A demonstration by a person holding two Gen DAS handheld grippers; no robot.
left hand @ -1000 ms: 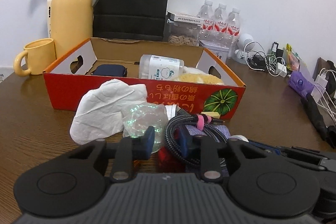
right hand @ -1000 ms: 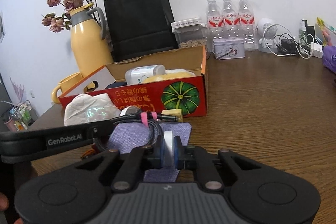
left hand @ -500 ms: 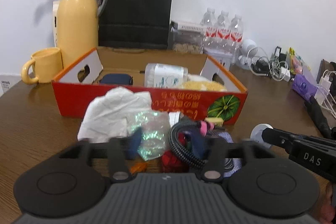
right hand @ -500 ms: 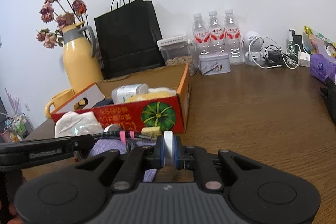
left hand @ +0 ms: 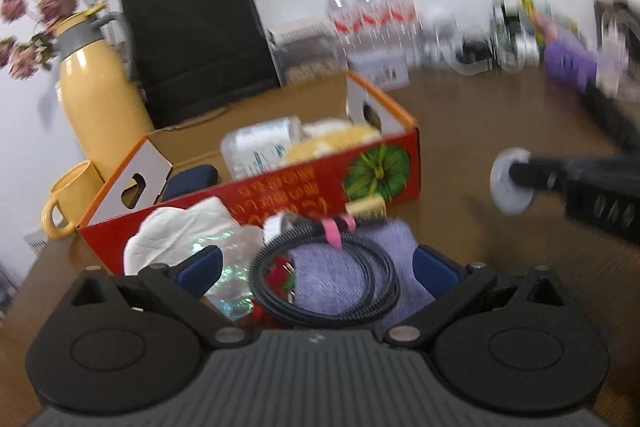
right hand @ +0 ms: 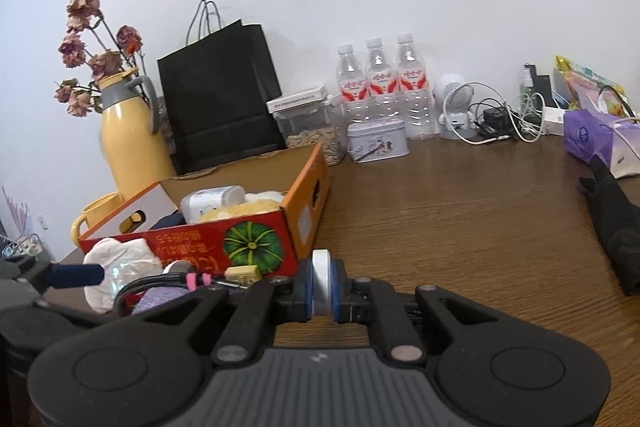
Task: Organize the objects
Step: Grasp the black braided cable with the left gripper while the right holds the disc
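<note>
A red cardboard box (left hand: 280,187) (right hand: 208,243) with a pumpkin print holds a white bottle (left hand: 260,147), a yellow sponge (left hand: 332,143) and a dark case (left hand: 192,175). In front of it lie a coiled black cable (left hand: 324,287) on a purple cloth (left hand: 352,279), a white tissue (left hand: 176,231) and a crinkled clear wrapper (left hand: 228,283). My left gripper (left hand: 316,267) is open, its jaws either side of the cable and cloth. My right gripper (right hand: 322,287) is shut on a white tape roll (right hand: 321,283), which also shows in the left wrist view (left hand: 510,185), held above the table right of the box.
A yellow thermos (right hand: 132,143) with dried flowers, a yellow mug (left hand: 68,199) and a black paper bag (right hand: 220,95) stand behind the box. Water bottles (right hand: 380,87), a tin (right hand: 376,139), a small fan and cables (right hand: 492,119), a purple pack (right hand: 588,139) and a black object (right hand: 616,223) sit right.
My left gripper has opened wide and tilted over the cable and cloth. My right gripper has lifted the white tape roll up and away to the right of the pile.
</note>
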